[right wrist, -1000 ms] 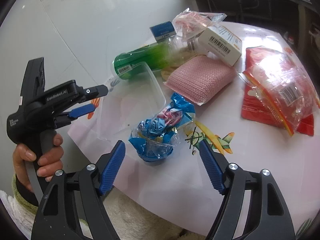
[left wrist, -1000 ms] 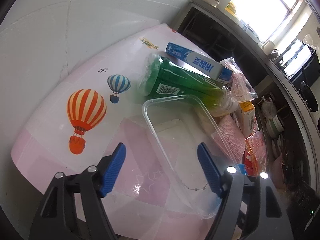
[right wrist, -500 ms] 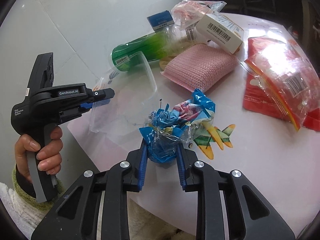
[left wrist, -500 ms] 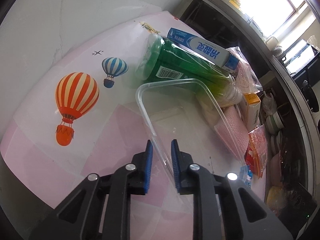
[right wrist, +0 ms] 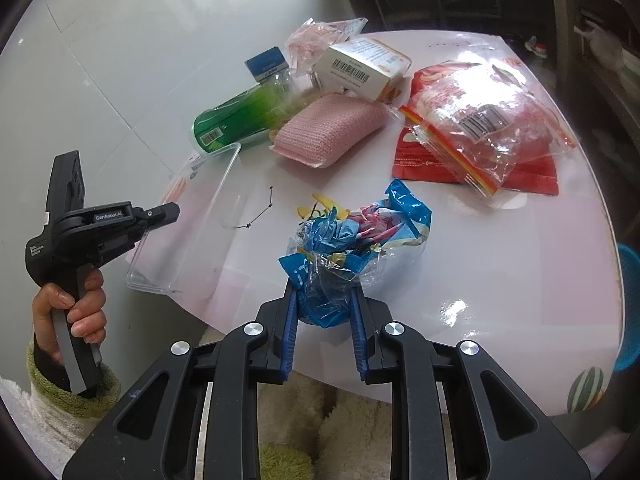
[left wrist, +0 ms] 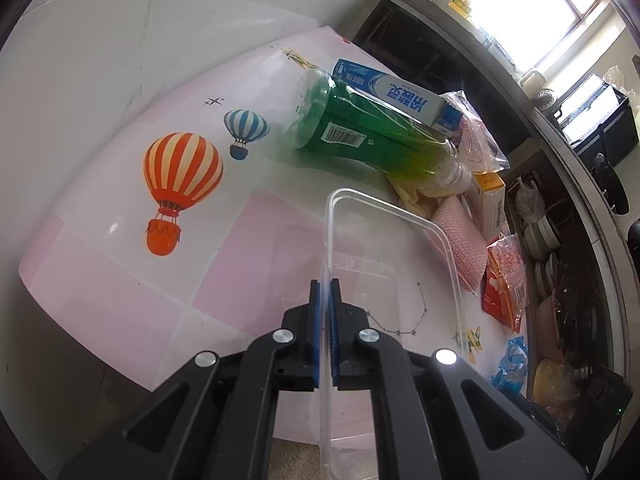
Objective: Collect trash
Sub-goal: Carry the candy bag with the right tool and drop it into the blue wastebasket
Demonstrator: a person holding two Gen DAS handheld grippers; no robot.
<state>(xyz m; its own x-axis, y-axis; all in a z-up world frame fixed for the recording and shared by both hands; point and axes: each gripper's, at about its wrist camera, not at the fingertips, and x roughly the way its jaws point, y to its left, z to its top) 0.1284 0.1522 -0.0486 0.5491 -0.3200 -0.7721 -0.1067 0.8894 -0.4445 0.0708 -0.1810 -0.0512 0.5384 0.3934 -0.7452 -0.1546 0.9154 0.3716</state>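
Note:
A clear plastic container (left wrist: 436, 236) lies on the pink table (left wrist: 120, 264), its near end over the table's front edge. My left gripper (left wrist: 325, 286) is shut on the container's thin side wall; the right wrist view shows the same gripper (right wrist: 170, 212) at the container (right wrist: 192, 224). A crumpled blue wrapper (right wrist: 352, 236) sits between the blue pads of my right gripper (right wrist: 324, 296), which is shut on its lower part near the table's front edge. That blue wrapper (left wrist: 510, 364) also shows at the right of the left wrist view.
A green bottle (right wrist: 240, 116), a blue toothpaste box (left wrist: 392, 94), a pink sponge (right wrist: 328, 130), a white and orange carton (right wrist: 360, 68) and red snack bags (right wrist: 480, 120) crowd the far side. A person's hand (right wrist: 68, 308) holds the left gripper. A blue basket (right wrist: 628, 308) stands right of the table.
Both grippers went from wide open to shut: the left on the container's wall, the right on the blue wrapper. The right gripper has moved right with the wrapper, and the container has shifted.

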